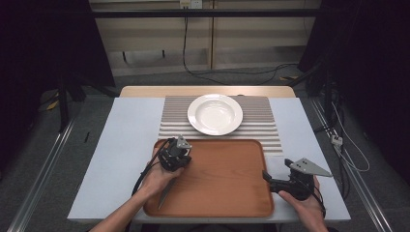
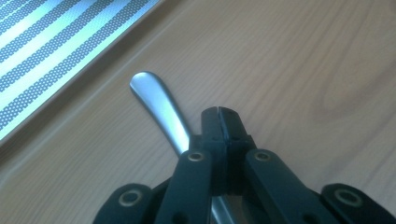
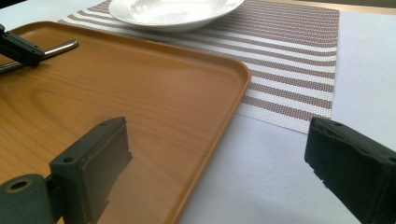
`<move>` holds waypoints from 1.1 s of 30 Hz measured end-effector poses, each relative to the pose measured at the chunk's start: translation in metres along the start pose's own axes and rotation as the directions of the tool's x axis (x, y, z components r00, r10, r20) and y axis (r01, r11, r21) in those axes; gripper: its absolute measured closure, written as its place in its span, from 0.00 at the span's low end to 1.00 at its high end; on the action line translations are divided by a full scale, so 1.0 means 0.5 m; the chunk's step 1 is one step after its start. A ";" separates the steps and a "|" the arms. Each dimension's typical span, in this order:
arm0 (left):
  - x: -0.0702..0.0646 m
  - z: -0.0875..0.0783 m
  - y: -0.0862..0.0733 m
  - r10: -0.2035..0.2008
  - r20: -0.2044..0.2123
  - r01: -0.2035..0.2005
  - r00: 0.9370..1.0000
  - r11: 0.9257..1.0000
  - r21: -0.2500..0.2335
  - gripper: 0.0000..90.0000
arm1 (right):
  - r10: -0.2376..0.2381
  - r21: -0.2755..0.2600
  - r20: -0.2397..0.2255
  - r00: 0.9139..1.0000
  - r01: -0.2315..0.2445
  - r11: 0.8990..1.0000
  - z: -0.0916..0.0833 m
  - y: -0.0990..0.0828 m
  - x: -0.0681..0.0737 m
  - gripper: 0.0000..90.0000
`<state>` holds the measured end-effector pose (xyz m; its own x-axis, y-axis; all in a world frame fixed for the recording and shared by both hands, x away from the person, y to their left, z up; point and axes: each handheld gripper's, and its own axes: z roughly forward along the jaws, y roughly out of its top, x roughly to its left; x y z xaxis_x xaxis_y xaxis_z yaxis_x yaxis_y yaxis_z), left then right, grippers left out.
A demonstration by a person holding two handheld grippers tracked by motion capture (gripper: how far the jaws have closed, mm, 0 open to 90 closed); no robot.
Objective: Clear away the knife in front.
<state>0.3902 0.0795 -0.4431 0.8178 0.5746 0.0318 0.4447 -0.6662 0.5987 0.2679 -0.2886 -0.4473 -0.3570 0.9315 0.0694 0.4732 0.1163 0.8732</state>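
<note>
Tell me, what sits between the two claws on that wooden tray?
Nothing: in the high view, bare tray stretches from the left claw to the right claw.

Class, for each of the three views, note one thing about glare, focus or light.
High view: room edges dark, white plate brightly lit. Left gripper view: metal utensil handle catches a soft sheen, picture slightly blurred. Right gripper view: near jaws soft, wooden tray reflects light.
</note>
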 end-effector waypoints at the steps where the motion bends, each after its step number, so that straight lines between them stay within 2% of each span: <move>1: 0.001 0.000 -0.001 0.000 0.004 0.000 1.000 1.000 -0.003 1.00 | -0.001 0.000 0.000 1.000 0.001 1.000 0.000 0.000 0.000 0.07; 12: 0.014 -0.014 -0.020 -0.033 0.003 0.033 0.999 0.999 -0.003 1.00 | 0.000 -0.001 0.000 1.000 0.000 1.000 0.000 0.000 0.000 0.07; 13: 0.013 -0.017 -0.022 -0.034 -0.023 0.034 0.999 0.999 0.002 1.00 | 0.000 -0.001 0.000 1.000 0.000 1.000 0.000 0.000 0.000 0.07; 14: 0.018 -0.018 -0.025 -0.031 0.001 0.031 1.000 1.000 -0.001 1.00 | 0.000 -0.001 -0.001 1.000 0.000 1.000 0.000 0.000 0.000 0.07; 22: 0.033 -0.031 -0.041 -0.056 -0.005 0.056 0.998 0.998 0.001 1.00 | 0.001 0.000 0.003 1.000 -0.001 1.000 0.000 0.000 0.000 0.07; 25: 0.038 -0.036 -0.046 -0.066 0.008 0.066 0.998 0.998 0.006 1.00 | 0.002 0.002 0.005 1.000 -0.002 1.000 0.001 0.000 0.000 0.07; 33: 0.035 -0.043 -0.054 -0.061 0.006 0.061 0.998 0.998 0.012 1.00 | 0.001 0.001 0.004 1.000 -0.001 1.000 0.000 0.000 0.000 0.07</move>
<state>0.3848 0.1180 -0.4414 0.7910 0.6118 -0.0095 0.4984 -0.6352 0.5900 0.2682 -0.2887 -0.4473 -0.3534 0.9330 0.0685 0.4746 0.1157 0.8726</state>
